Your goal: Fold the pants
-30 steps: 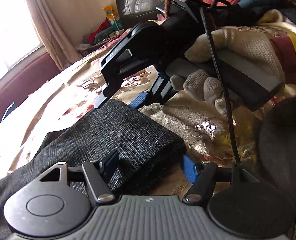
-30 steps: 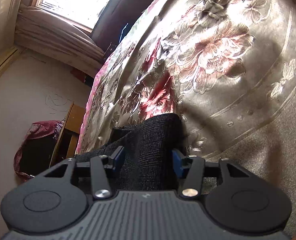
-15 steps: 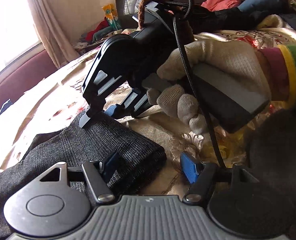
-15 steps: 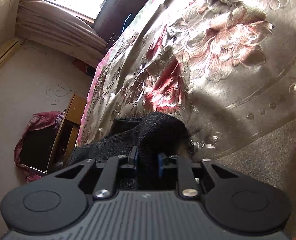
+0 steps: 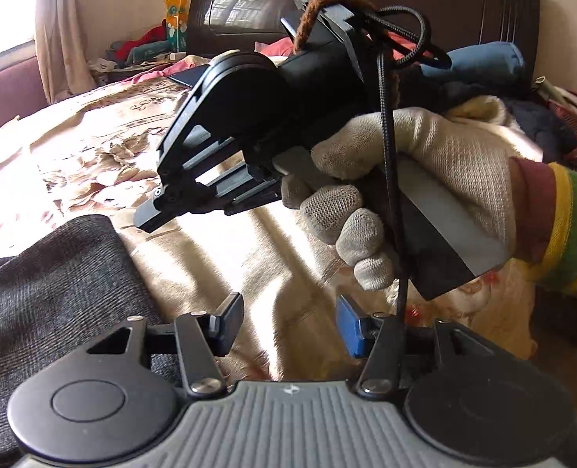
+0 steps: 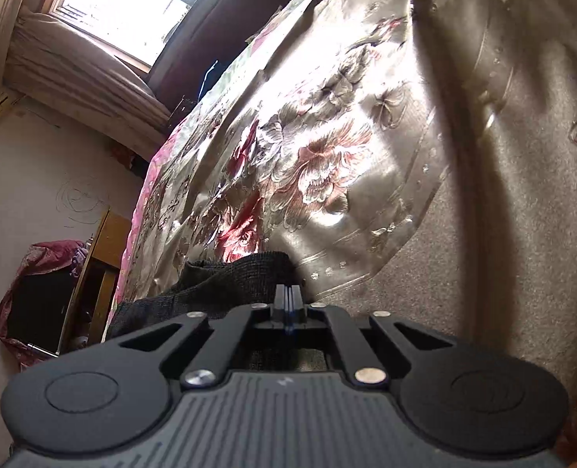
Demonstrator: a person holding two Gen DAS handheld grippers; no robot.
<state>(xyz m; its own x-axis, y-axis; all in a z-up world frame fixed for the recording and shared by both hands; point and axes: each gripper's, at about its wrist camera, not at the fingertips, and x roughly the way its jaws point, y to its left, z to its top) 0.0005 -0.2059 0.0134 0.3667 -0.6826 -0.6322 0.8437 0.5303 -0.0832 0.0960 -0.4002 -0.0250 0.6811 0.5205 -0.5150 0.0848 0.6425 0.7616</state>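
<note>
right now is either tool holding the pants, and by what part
Neither. The left tool is open over the bedspread, with the pants beside it. The right tool is shut, raised clear of the pants.

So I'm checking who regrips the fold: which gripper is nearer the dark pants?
Left. The left gripper hangs open just beside the pants, over the bedspread. The right gripper, shut on nothing, is lifted above their far edge.
</note>
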